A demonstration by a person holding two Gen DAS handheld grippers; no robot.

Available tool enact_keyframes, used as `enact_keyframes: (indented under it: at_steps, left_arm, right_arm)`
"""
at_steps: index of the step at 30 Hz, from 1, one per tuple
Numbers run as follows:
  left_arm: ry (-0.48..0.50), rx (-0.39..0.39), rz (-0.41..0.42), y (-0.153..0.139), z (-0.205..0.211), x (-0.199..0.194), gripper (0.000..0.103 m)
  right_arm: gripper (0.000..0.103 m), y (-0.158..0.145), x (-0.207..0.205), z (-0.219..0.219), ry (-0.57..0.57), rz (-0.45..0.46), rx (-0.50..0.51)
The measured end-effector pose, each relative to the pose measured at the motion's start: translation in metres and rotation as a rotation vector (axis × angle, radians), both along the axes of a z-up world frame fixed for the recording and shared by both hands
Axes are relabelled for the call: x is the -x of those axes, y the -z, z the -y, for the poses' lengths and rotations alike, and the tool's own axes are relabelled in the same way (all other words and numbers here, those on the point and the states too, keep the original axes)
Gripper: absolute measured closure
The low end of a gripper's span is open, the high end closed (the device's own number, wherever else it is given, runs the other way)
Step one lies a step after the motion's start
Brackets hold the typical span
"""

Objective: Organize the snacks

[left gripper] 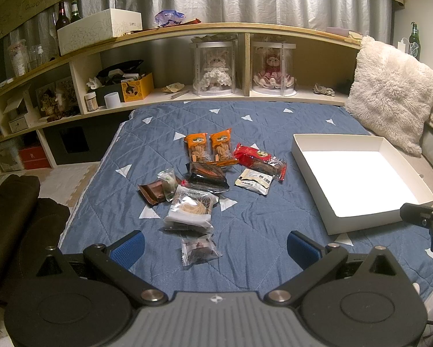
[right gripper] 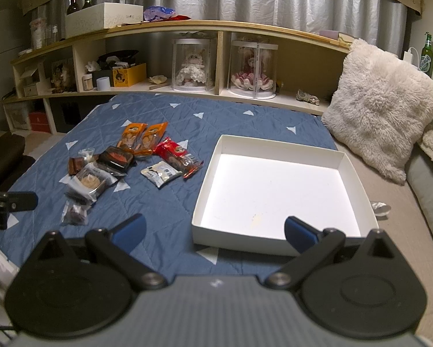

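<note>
Left tongs [left gripper: 215, 247] spread wide, gripping nothing, above near edge of snack pile [left gripper: 204, 173] on blue quilt [left gripper: 274, 202]. Right tongs [right gripper: 213, 231] likewise spread, empty, over near wall of white box [right gripper: 239, 238]. Bare quilt strip between pile and box. Fluffy pillow [right gripper: 384, 107] crowding box's far right corner.

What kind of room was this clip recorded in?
Most likely a bedroom at home. The snack packets and white box lie on a blue quilted bedspread, with a fluffy pillow at one end and a low wooden shelf holding dolls in clear cases.
</note>
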State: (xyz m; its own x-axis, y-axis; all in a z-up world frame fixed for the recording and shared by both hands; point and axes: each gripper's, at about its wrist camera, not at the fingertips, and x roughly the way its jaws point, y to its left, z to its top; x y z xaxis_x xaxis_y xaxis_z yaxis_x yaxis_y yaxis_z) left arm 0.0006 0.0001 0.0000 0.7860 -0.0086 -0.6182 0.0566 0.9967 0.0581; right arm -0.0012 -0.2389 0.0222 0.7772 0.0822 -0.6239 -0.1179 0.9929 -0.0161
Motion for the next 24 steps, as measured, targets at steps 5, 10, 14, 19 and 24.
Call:
enact_keyframes:
  at_steps: [5,10,14,19,24]
  left_arm:
    - [0.0,0.0,0.0,0.0,0.0,0.0,0.0]
    - [-0.001,0.0,0.0,0.0,0.0,0.0,0.0]
    - [0.0,0.001,0.001,0.0,0.0,0.0,0.0]
    - [-0.002,0.003,0.011,-0.002,0.01,-0.001,0.0]
    - [-0.007,-0.007,0.027,-0.007,0.015,-0.006,0.0]
  right_arm:
    - [0.001,0.0,0.0,0.0,0.0,0.0,0.0]
    - [0.001,0.0,0.0,0.0,0.0,0.0,0.0]
    - [0.001,0.0,0.0,0.0,0.0,0.0,0.001]
    - [0.001,0.0,0.001,0.0,0.003,0.011,0.0]
    - [0.001,-0.003,0.002,-0.001,0.003,0.03,-0.014]
